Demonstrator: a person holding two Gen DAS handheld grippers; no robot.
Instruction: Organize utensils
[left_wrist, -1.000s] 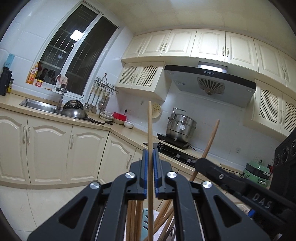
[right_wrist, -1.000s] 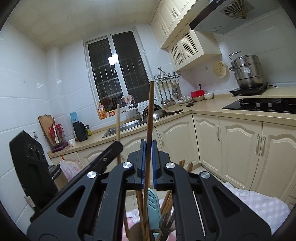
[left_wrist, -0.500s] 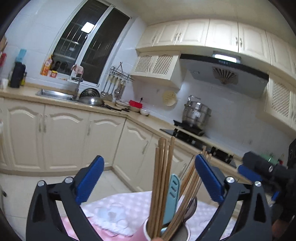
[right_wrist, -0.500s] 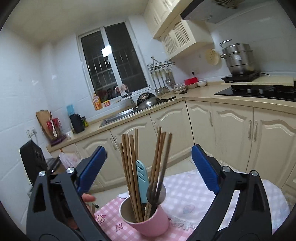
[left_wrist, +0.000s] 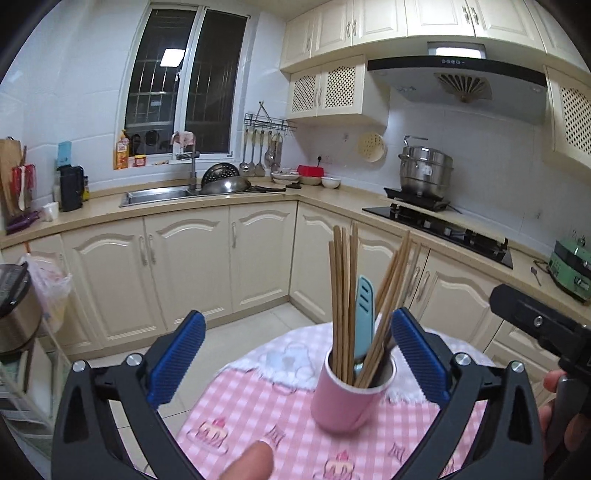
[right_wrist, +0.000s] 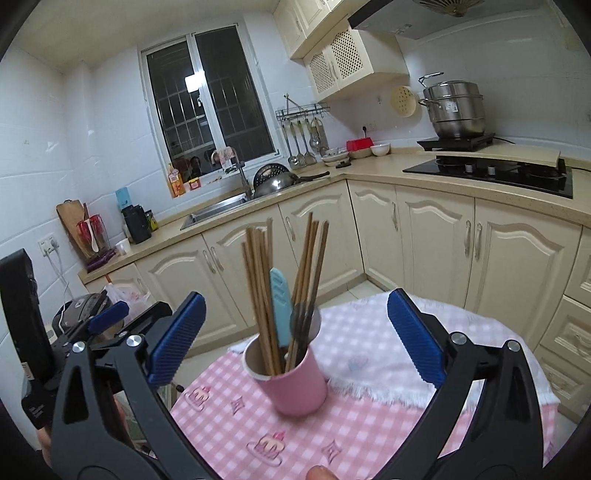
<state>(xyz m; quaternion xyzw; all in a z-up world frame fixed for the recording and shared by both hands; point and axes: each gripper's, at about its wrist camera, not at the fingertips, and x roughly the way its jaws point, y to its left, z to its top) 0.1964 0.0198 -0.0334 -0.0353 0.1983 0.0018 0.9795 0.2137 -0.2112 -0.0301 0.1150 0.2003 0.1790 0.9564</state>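
A pink cup (left_wrist: 347, 398) (right_wrist: 295, 384) stands upright on a round table with a pink checked cloth (left_wrist: 258, 406) (right_wrist: 369, 435). Several wooden chopsticks (left_wrist: 341, 295) (right_wrist: 258, 288), a teal handle (left_wrist: 365, 314) (right_wrist: 280, 306) and a dark metal utensil (right_wrist: 303, 317) stick out of it. My left gripper (left_wrist: 295, 332) is open, a little back from the cup and holding nothing. My right gripper (right_wrist: 295, 314) has its jaws opening wide; the cup stands ahead of the blue pads (right_wrist: 177, 336), which do not touch it.
A white lace cloth (right_wrist: 388, 373) lies over the far part of the table. Cream cabinets (left_wrist: 184, 273) run behind, with a sink (left_wrist: 155, 194) and a hob (right_wrist: 491, 171). A bin with a plastic bag (left_wrist: 48, 288) stands at the left. The other tool's black body (left_wrist: 535, 325) is at the right.
Each gripper was shut on an upright chopstick; both have opened wide and let go. The chopsticks now stand in the cup, and both grippers have drawn back from it.
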